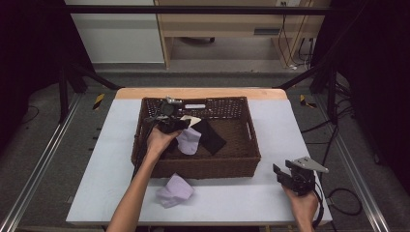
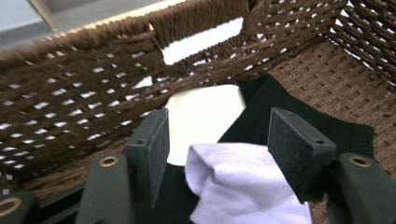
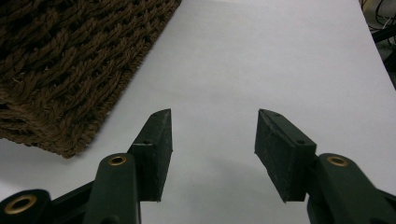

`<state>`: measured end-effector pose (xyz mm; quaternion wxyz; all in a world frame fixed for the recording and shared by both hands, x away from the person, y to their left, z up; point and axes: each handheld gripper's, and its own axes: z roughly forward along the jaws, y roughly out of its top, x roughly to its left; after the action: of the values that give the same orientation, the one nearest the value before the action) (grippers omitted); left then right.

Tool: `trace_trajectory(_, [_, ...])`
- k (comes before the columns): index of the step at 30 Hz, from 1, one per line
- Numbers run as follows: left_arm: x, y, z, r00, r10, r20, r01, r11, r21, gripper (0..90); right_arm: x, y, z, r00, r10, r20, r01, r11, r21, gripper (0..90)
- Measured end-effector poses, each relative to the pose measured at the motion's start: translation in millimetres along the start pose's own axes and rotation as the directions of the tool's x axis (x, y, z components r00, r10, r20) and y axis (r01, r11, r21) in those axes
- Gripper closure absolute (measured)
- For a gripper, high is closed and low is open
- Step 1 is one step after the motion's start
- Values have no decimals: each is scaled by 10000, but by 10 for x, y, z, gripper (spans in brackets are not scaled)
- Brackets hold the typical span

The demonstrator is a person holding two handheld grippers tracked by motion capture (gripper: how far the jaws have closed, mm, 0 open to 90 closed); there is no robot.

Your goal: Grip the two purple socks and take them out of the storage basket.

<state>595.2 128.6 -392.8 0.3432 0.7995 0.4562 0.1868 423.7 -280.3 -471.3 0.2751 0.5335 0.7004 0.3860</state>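
A brown wicker basket (image 1: 203, 166) (image 2: 70, 84) stands mid-table. Inside lie a lavender sock (image 1: 189, 141) (image 2: 238, 186), a black sock (image 1: 211, 136) (image 2: 273, 93) and a cream sock (image 1: 192, 119) (image 2: 201, 112). My left gripper (image 1: 173, 123) (image 2: 219, 125) reaches into the basket's left half, open. The lavender sock lies between its jaws, and the left pad (image 2: 159, 144) stands clear of it. A second lavender sock (image 1: 175, 190) lies crumpled on the table in front of the basket. My right gripper (image 1: 283, 175) (image 3: 214, 126) hovers open over the table's front right, holding nothing.
The white table (image 1: 290, 125) (image 3: 261, 56) has bare room right of the basket, whose corner (image 3: 60, 70) lies left of my right gripper. Dark frame posts flank the table, and cables run along the floor at right. A handle slot (image 2: 201, 39) pierces the basket's far wall.
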Motion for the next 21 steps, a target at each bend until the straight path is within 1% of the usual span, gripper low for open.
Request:
trace_trajectory(2, [-7, -10, 38, 10000, 25, 25, -25, 9997, 263, 371, 1, 0, 2, 10000, -12, -4, 12, 10000, 3, 465])
trace_trajectory(5, [-31, -21, 72, 9996, 247, -105, -242, 9987, 456, 370, 2, 0, 3, 10000, -18, -18, 18, 10000, -2, 464])
trace_trajectory(6, [-39, -27, 85, 9994, 327, -113, -320, 9977, 605, 368, 2, 0, 2, 10000, -21, -17, 21, 10000, -5, 464])
trace_trajectory(7, [-48, -31, 95, 9994, 319, -121, -310, 9973, 667, 364, 0, 0, 2, 10000, -20, -14, 20, 10000, -5, 464])
trace_trajectory(11, [-62, -42, 117, 9983, 570, -131, -555, 9939, 956, 370, 2, 0, 4, 10000, -33, -10, 33, 10000, 6, 463])
trace_trajectory(13, [-76, -47, 123, 9977, 676, -70, -666, 9924, 1032, 420, 2, 0, 3, 10000, -47, -9, 47, 10000, -4, 463])
trace_trajectory(15, [-88, -53, 134, 9976, 686, 52, -687, 9907, 1173, 473, 2, 0, 3, 10000, -30, -28, 30, 10000, -2, 463])
trace_trajectory(16, [-90, -56, 143, 9974, 715, 120, -725, 9868, 1446, 503, 2, 0, 3, 10000, -40, -24, 40, 10000, 1, 463])
trace_trajectory(17, [-90, -56, 147, 9973, 732, 69, -733, 9845, 1596, 545, 3, -1, 3, 10000, -40, -28, 40, 10000, 5, 464])
trace_trajectory(18, [-88, -59, 150, 9978, 660, 105, -668, 9833, 1690, 571, 3, -1, 3, 10000, -40, -29, 40, 10000, 11, 464])
trace_trajectory(20, [-72, -59, 152, 9991, 372, 204, -403, 9827, 1810, 652, 4, -1, 4, 10000, -34, -40, 34, 10000, 23, 465])
trace_trajectory(21, [-65, -60, 150, 9993, 295, 228, -332, 9816, 1882, 702, 4, -1, 4, 10000, -39, -39, 39, 10000, 27, 465])
